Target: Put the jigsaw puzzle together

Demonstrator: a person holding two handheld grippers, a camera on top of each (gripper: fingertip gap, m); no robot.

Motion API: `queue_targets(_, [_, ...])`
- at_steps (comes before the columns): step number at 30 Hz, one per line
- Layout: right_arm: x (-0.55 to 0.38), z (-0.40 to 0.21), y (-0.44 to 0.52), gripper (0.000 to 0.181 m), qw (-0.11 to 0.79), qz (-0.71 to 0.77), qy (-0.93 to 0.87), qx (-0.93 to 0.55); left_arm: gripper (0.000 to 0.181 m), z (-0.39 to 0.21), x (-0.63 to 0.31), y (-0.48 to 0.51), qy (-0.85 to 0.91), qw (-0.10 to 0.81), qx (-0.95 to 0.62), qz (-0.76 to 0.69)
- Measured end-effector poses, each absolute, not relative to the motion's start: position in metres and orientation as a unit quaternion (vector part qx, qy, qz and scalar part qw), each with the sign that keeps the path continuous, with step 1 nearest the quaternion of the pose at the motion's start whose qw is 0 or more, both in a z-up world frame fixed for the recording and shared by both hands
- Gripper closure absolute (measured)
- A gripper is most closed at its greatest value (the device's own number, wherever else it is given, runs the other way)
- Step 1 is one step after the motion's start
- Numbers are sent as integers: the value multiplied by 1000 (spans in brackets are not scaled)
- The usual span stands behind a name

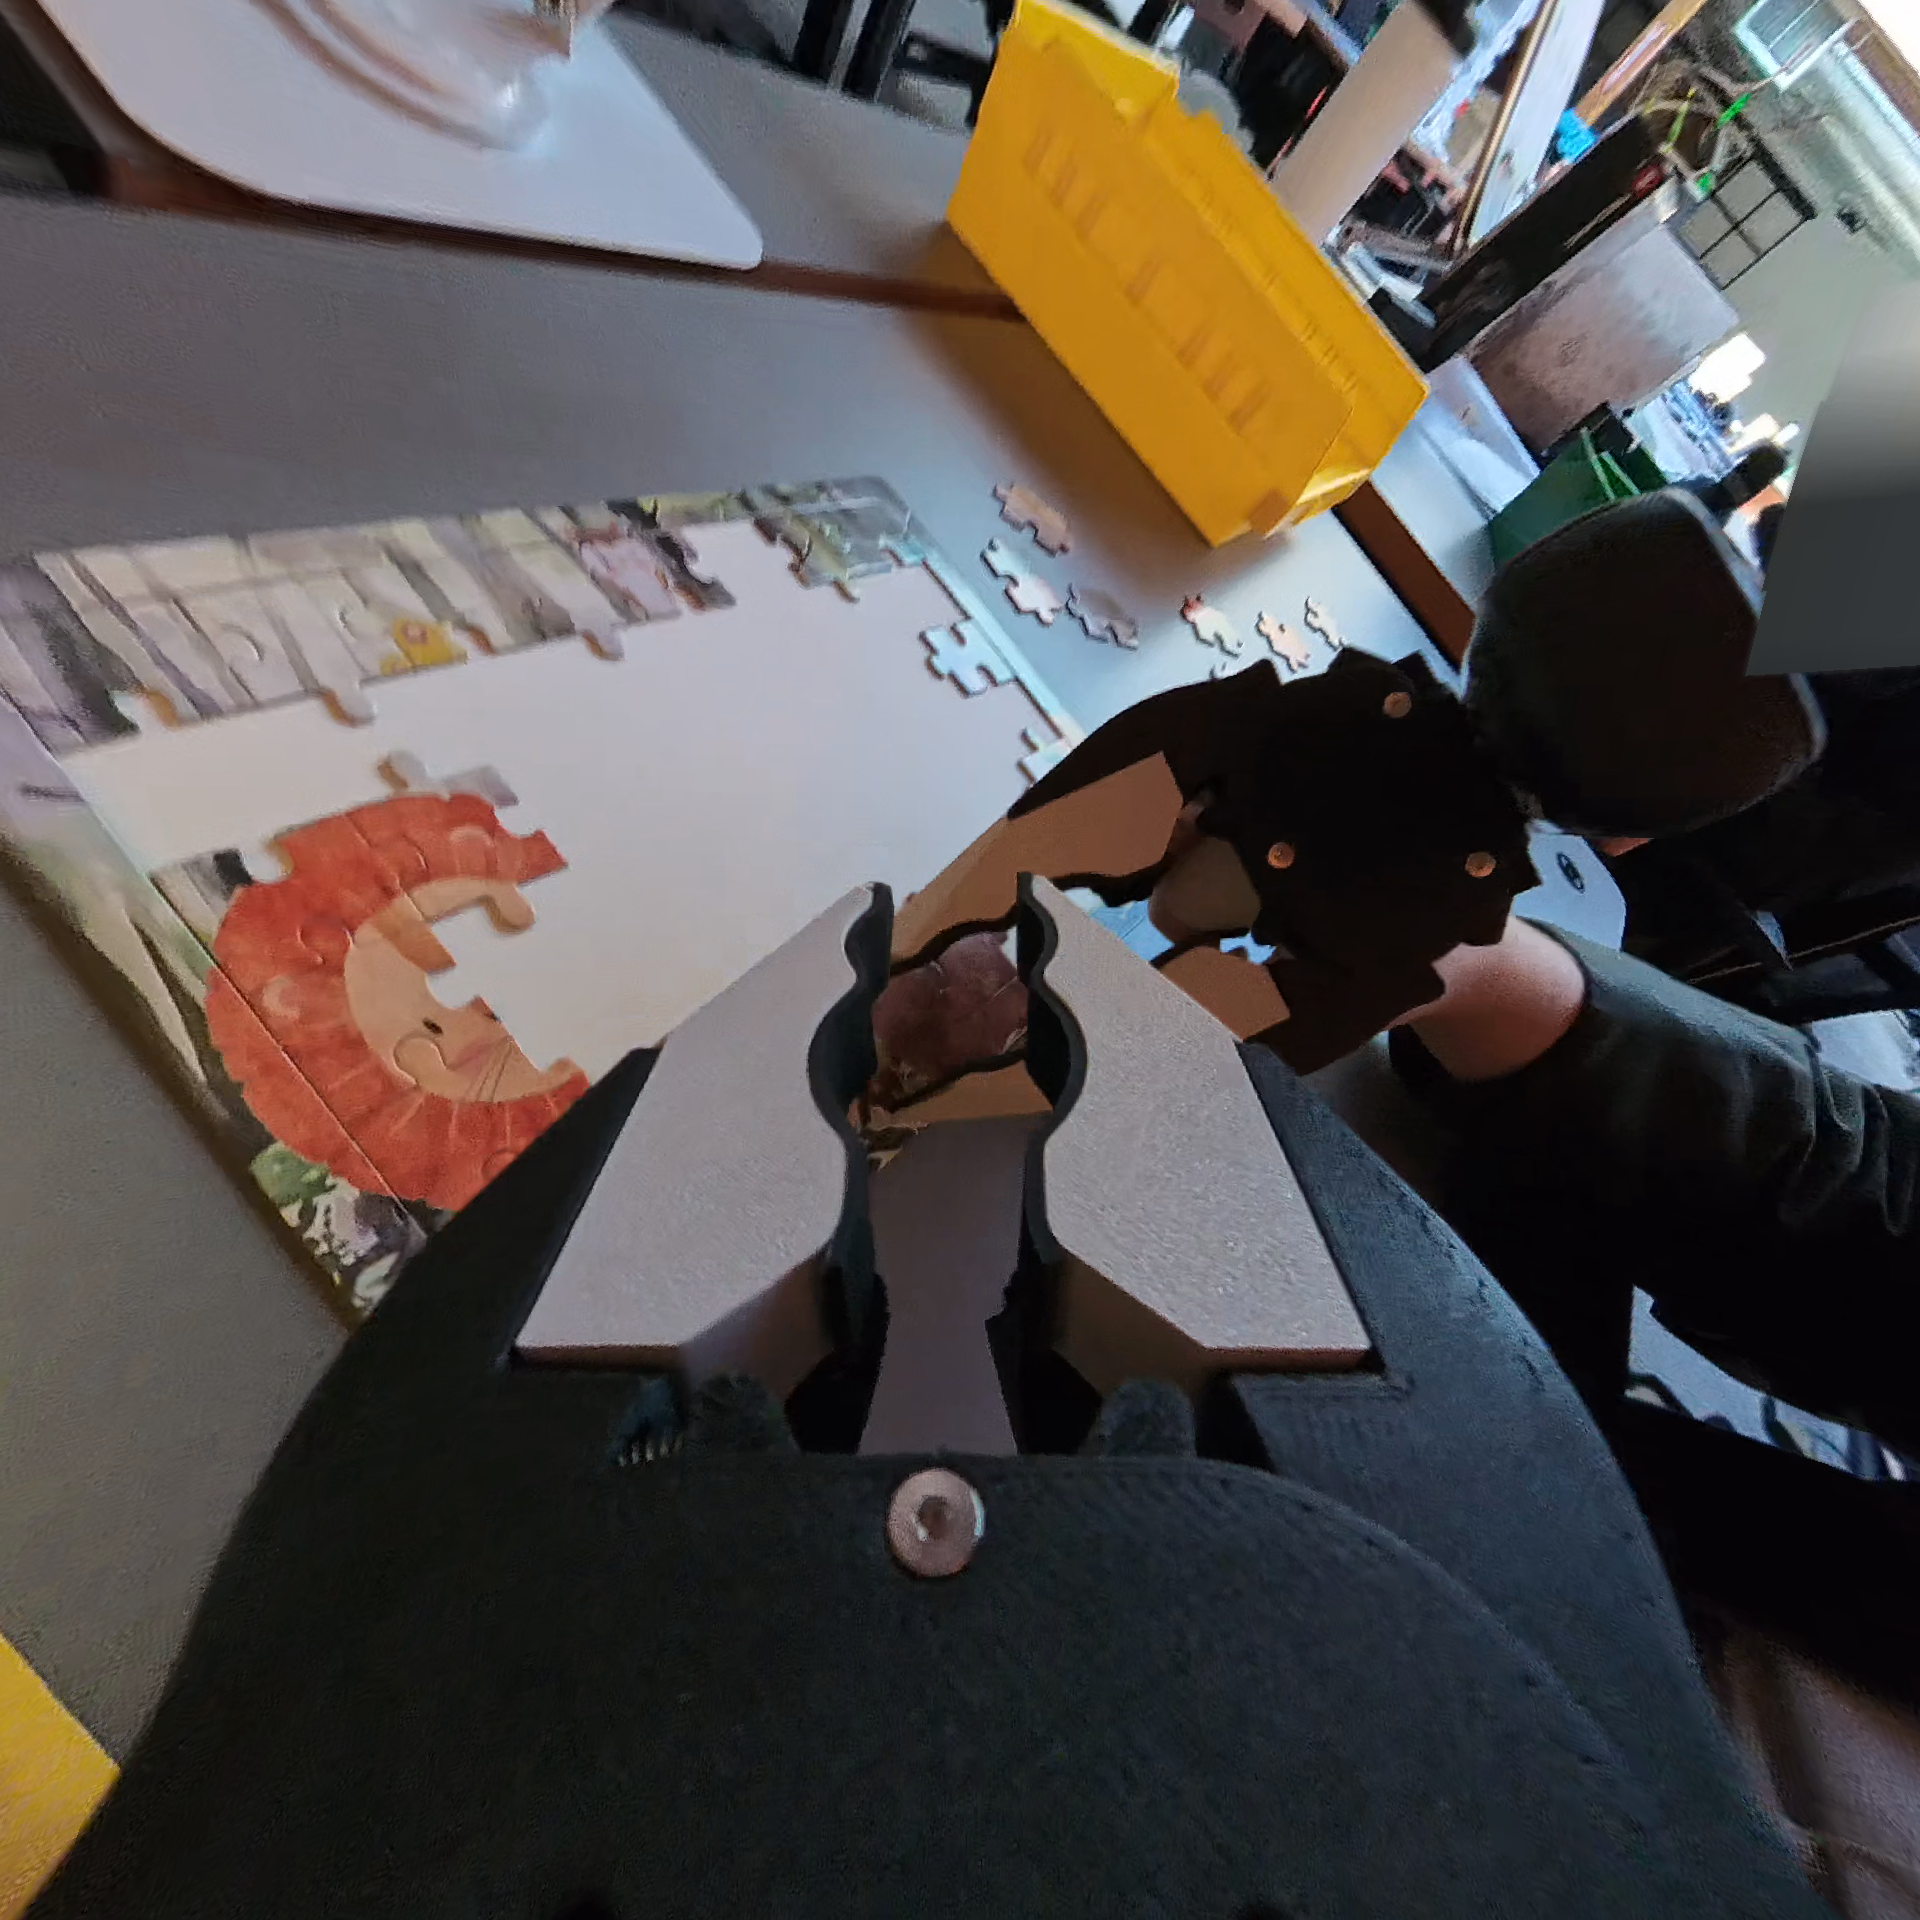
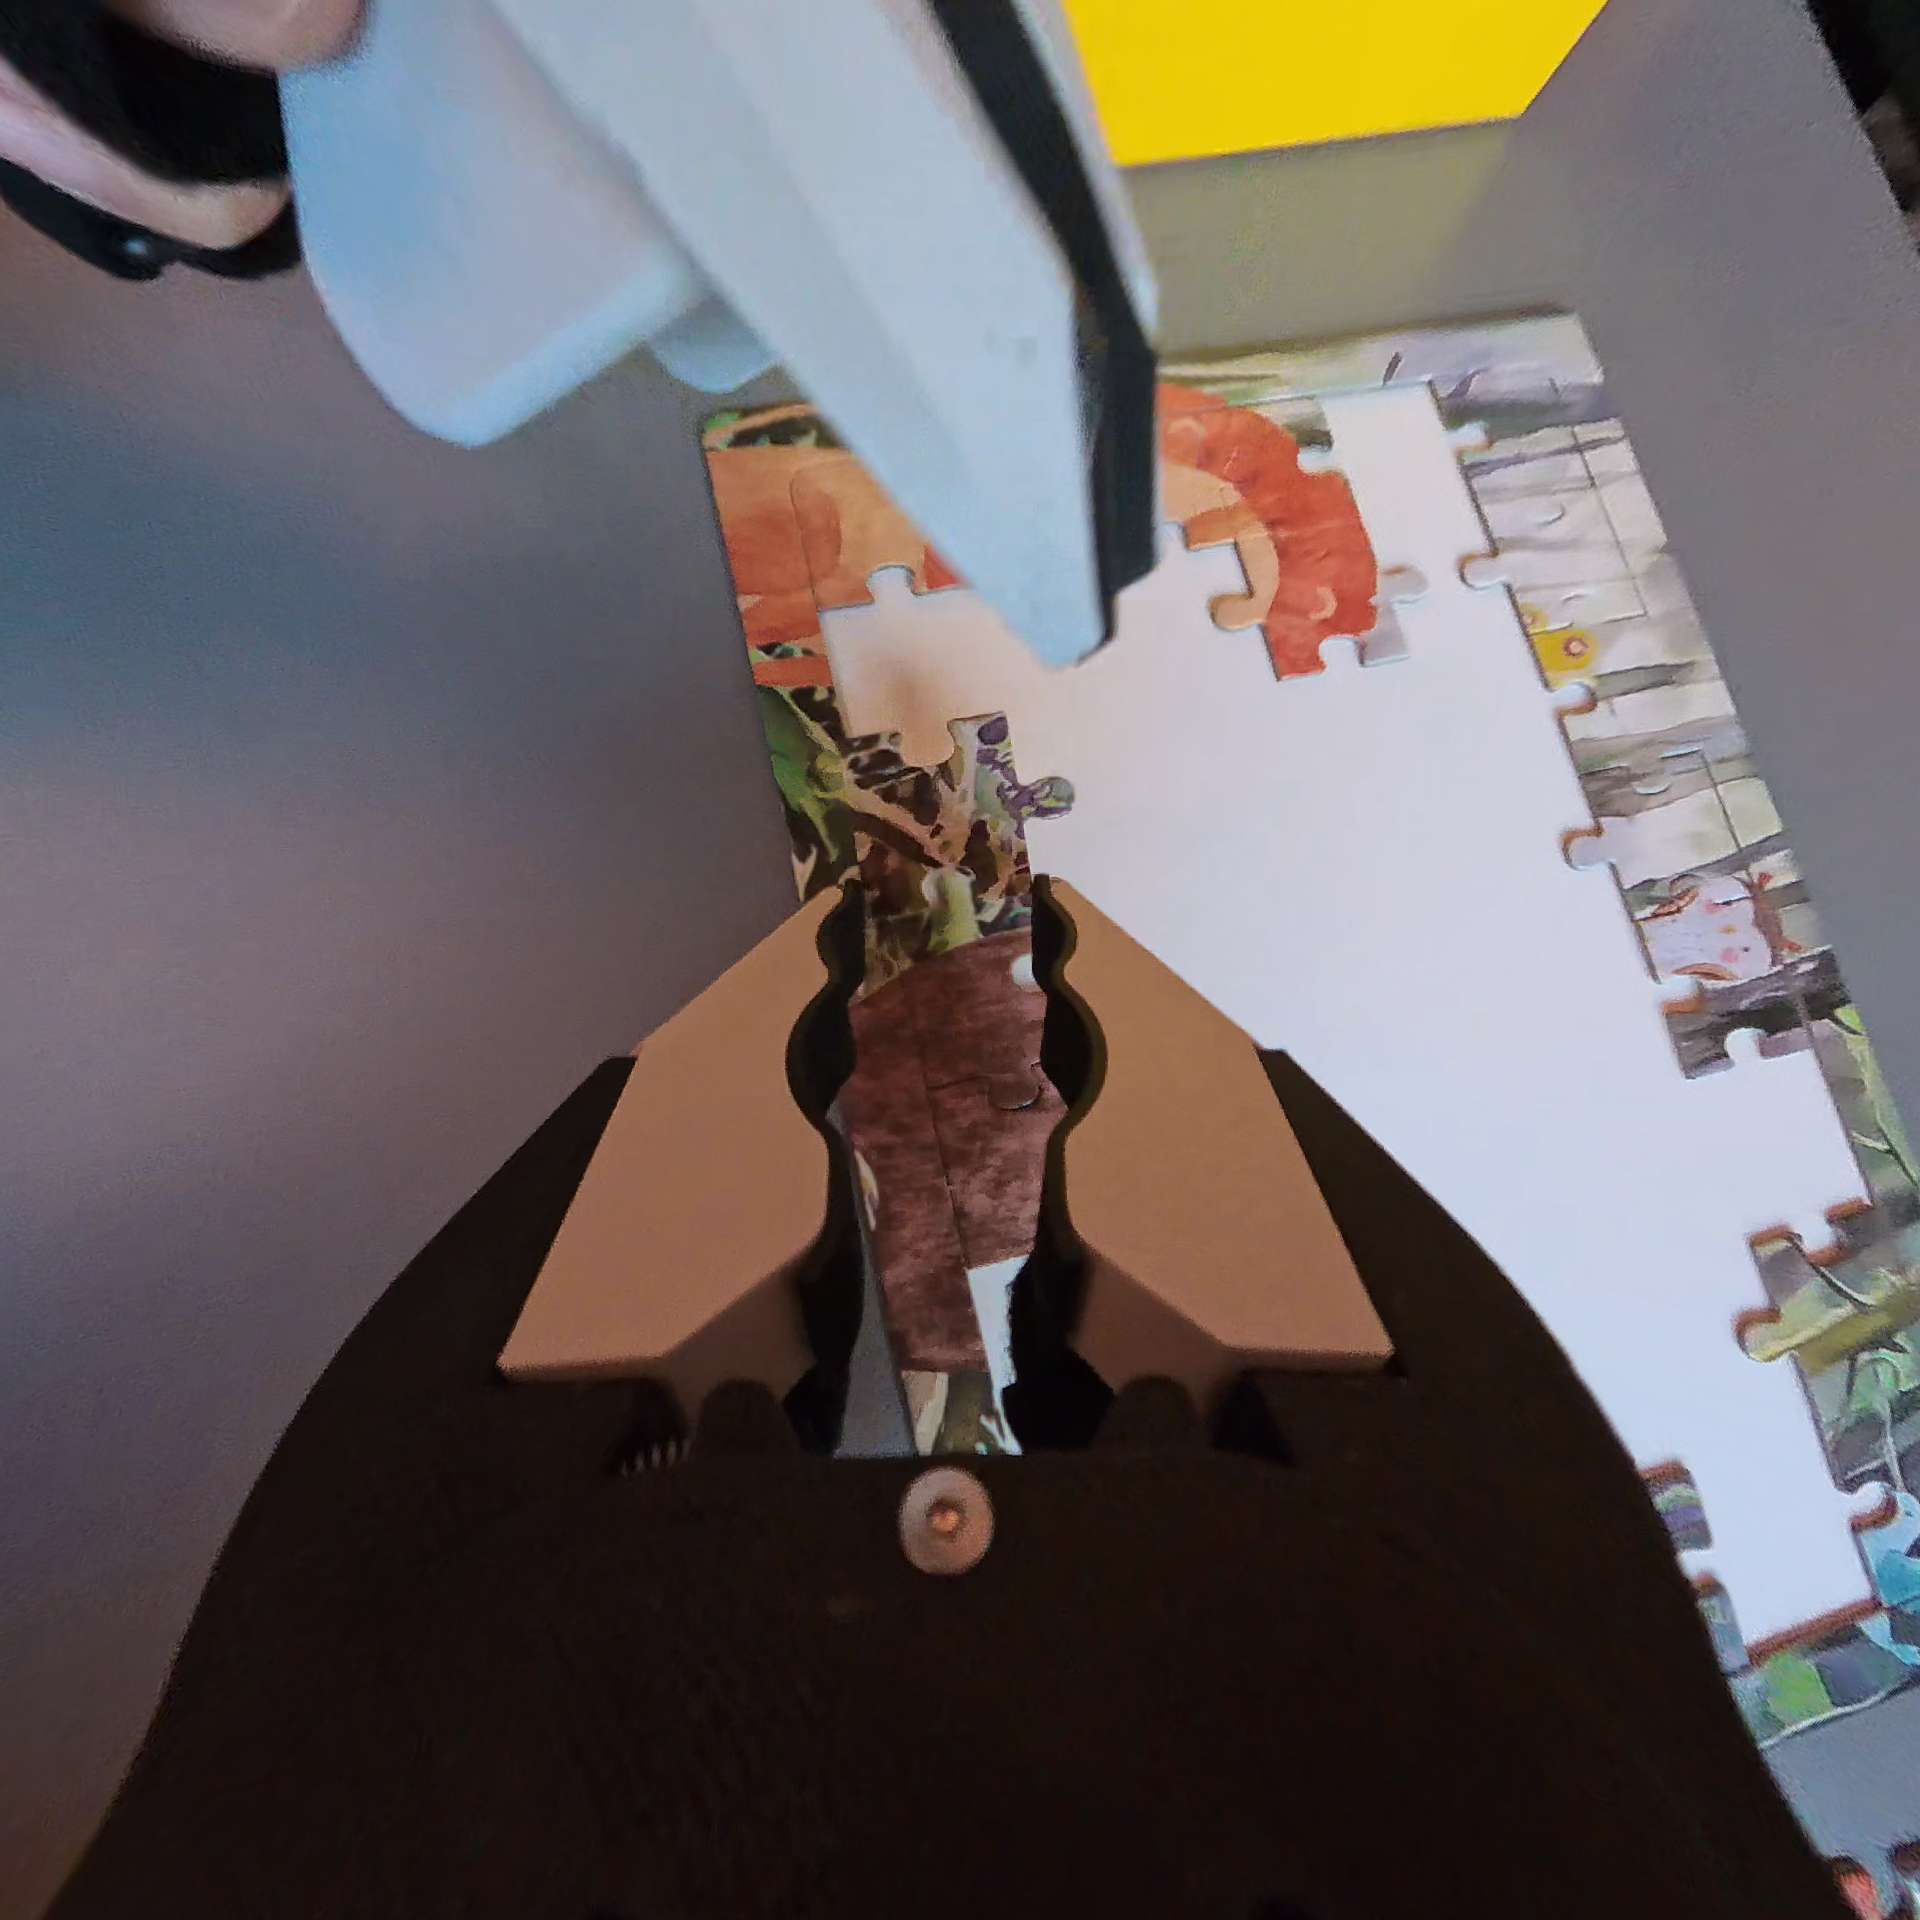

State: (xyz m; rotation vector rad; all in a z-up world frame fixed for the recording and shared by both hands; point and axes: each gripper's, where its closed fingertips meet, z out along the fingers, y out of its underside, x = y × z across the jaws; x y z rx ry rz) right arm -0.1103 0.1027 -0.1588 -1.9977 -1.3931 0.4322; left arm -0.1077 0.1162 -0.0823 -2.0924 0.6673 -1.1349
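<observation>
Both grippers' fingers (image 2: 940,904) stand narrowly apart, clamped on nothing, over the half-built jigsaw puzzle (image 2: 1351,935) lying flat on the grey table (image 2: 364,831), so the brown piece (image 2: 956,1101) likely wants gentle downward pressing while loose pieces (image 1: 1039,592) wait nearby.

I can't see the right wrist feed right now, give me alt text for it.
The right tool hangs low over the brown part of the half-built puzzle, its jaws a narrow gap apart with no loose piece between them. The left tool points down from the upper left over the orange lion. A yellow bin sits beyond on the grey table.
</observation>
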Motion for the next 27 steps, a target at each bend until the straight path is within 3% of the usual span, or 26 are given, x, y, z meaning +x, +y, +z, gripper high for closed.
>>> queue_targets(8, [-110,-162,105,149,306,186,-521,-775,171,-140,-114,121,265,266,-868,-325])
queue_targets(16, [-92,-128,109,141,347,206,-495,-769,165,-146,-116,116,284,250,-875,-302])
queue_targets(23, [-85,-128,110,165,365,238,-478,-763,160,-148,-121,114,309,249,-880,-259])
queue_targets(27, [-95,-145,110,174,348,215,-508,-758,173,-161,-127,116,324,241,-891,-209])
